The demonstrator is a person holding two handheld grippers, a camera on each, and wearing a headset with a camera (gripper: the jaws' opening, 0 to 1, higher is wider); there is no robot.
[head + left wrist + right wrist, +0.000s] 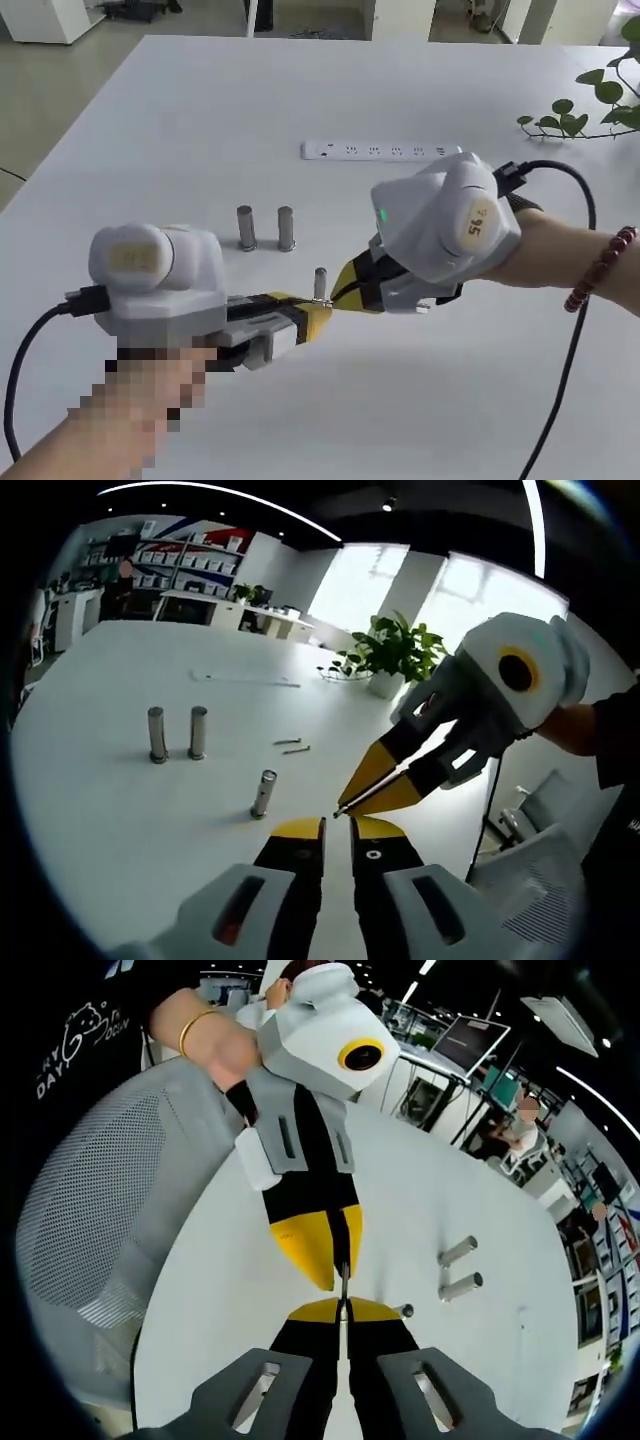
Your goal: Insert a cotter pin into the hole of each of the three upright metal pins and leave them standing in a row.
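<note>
I read the pins [247,228] and the thin cotter pin [342,1285] as dull grey metal, the bench [200,120] as smooth matt white. The shells of the left gripper [337,825] and right gripper [342,1305] are glossy plastic.

A white table [180,110] carries two upright metal pins [265,228] side by side near its middle; a third pin [320,281] stands apart, nearer the front edge; the left gripper [316,316] reaches in from the front left corner, the right gripper [343,290] from the right edge; their yellow tips almost meet just beside the third pin, with a thin cotter pin [326,301] between them; a power strip [380,151] lies toward the far edge; plant leaves [590,105] hang over the far right corner.
</note>
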